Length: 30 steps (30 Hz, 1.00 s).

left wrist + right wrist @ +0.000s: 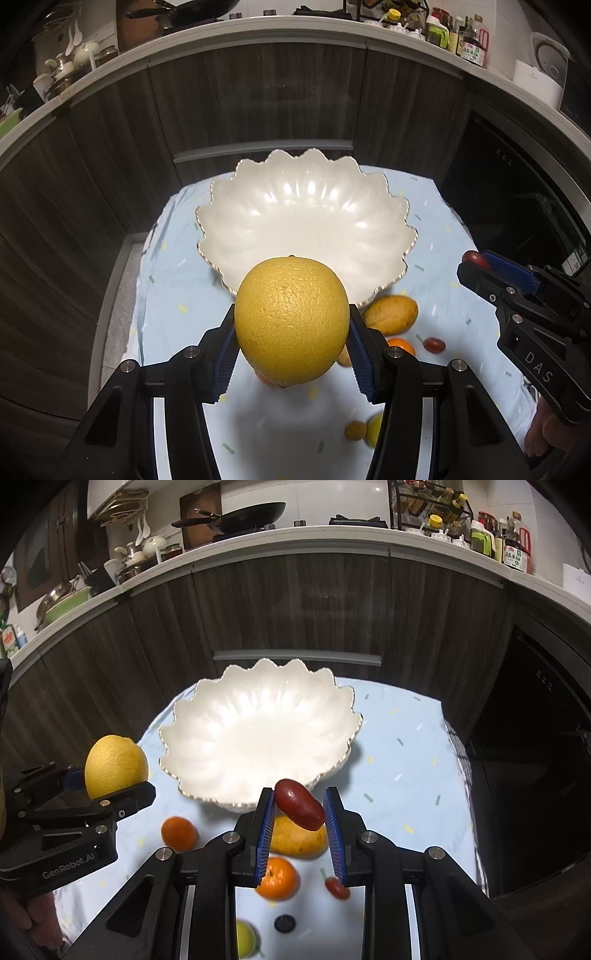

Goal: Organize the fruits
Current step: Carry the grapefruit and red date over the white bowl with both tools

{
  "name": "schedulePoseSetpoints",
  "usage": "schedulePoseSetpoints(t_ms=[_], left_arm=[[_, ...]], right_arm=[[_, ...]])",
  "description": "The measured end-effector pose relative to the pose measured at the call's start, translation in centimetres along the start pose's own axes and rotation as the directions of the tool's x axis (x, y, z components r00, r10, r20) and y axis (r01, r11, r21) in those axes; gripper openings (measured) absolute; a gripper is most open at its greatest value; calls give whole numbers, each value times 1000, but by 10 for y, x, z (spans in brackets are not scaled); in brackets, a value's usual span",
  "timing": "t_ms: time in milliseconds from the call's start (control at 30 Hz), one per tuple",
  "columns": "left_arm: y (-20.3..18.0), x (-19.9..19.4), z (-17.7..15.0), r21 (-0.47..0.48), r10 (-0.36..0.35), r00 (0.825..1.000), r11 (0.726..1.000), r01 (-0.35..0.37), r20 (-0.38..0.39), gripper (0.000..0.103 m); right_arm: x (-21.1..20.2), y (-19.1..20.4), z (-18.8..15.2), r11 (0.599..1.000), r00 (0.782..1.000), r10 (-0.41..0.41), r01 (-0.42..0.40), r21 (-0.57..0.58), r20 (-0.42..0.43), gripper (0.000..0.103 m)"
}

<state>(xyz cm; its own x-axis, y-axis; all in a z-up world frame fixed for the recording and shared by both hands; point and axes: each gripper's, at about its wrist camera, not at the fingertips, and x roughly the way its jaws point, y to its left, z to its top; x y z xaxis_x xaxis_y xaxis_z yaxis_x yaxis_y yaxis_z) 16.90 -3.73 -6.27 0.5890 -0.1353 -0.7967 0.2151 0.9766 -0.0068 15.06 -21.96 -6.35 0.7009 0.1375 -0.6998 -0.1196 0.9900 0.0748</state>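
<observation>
My left gripper (pixel 292 347) is shut on a big yellow citrus fruit (pixel 291 319) and holds it above the table, just in front of the white scalloped bowl (pixel 306 221). The fruit also shows in the right wrist view (pixel 115 766). My right gripper (pixel 299 812) is shut on a dark red oval fruit (pixel 300 809), held in the air near the front rim of the bowl (pixel 258 734). The bowl holds nothing. The right gripper also shows at the right of the left wrist view (pixel 476 264).
On the light blue cloth (pixel 406 760) lie a mango (pixel 299 838), two oranges (pixel 178 833) (pixel 277 878), a small red fruit (pixel 337 888), a yellow-green fruit (pixel 244 938) and a dark round fruit (pixel 285 923). Dark cabinets (pixel 295 602) stand behind the table.
</observation>
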Motion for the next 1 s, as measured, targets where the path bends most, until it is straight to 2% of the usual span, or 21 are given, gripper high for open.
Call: schedulePoseSetpoints(t_ms=[467, 667, 1000], left_arm=[[16, 17, 37, -13, 12, 999, 1000, -11, 39, 53], [19, 27, 51, -12, 12, 999, 1000, -12, 51, 53], [24, 56, 58, -5, 13, 1000, 1000, -12, 26, 53]], right_arm=[[12, 2, 36, 999, 998, -23, 24, -21, 58, 28], [27, -2, 46, 1000, 998, -27, 28, -5, 52, 28], [57, -6, 52, 999, 999, -32, 31, 11, 11, 28]])
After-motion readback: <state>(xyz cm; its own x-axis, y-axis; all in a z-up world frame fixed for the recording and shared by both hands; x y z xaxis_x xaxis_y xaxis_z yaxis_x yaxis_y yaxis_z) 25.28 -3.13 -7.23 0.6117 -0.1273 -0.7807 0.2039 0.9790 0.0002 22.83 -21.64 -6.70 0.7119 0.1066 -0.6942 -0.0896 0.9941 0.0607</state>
